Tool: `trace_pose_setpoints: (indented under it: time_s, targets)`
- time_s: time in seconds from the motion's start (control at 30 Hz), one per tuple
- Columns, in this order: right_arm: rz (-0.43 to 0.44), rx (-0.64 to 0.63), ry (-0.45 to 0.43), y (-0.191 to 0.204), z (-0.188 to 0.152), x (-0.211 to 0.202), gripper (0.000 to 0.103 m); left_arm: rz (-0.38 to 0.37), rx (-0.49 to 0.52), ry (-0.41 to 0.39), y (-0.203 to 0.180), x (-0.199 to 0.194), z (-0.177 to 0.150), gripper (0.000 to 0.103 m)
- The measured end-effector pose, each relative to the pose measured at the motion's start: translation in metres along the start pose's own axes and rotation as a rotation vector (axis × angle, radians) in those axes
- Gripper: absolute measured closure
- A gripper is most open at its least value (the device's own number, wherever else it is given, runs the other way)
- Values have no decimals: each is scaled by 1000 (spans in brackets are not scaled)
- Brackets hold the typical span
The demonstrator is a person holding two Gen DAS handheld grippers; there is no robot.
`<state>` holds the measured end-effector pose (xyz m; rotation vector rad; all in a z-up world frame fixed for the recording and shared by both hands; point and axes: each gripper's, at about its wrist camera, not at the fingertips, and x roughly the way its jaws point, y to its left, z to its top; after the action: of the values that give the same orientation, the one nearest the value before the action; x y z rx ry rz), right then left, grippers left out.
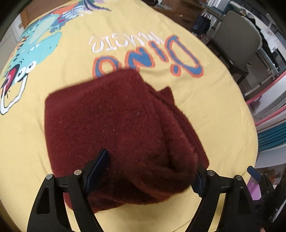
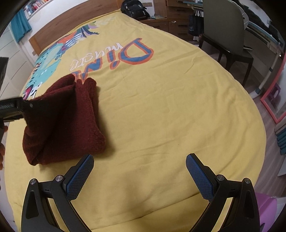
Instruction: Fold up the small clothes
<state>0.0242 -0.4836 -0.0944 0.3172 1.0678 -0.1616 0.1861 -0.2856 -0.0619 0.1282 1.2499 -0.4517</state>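
A dark red fuzzy garment (image 1: pixel 114 125) lies folded in a thick bundle on the yellow bedspread (image 1: pixel 205 100). My left gripper (image 1: pixel 150 171) is wide open, with its jaws either side of the bundle's near end; the cloth bulges between them and hides the right fingertip. In the right wrist view the same garment (image 2: pixel 71 128) sits at the left, with the left gripper (image 2: pixel 26 105) against its left top edge. My right gripper (image 2: pixel 140 171) is open and empty, over bare bedspread (image 2: pixel 160 116) to the right of the garment.
The bedspread carries a dinosaur print (image 1: pixel 35 41) and "Dino music" lettering (image 2: pixel 125 53). A grey chair (image 2: pixel 225 30) stands off the bed's far right. A black backpack (image 2: pixel 135 9) and wooden drawers (image 2: pixel 169 16) are at the back. Pink-framed items (image 2: pixel 273 101) stand at the right.
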Motion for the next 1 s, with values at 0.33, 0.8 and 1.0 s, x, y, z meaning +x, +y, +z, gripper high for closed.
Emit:
trace_pose_setpoints:
  time_s: [0.33,0.8,1.0]
  targets:
    - [33,-71,-21,29,16,-15,0,-72,-49,-114,27,-63,5,1]
    - [149,-327,21,160,100,-20,1,55,-204,-73,147,-80,-47,1]
    - [177,-374,165,213,132,32,29,68,-240,-53,177,-80,-83,1]
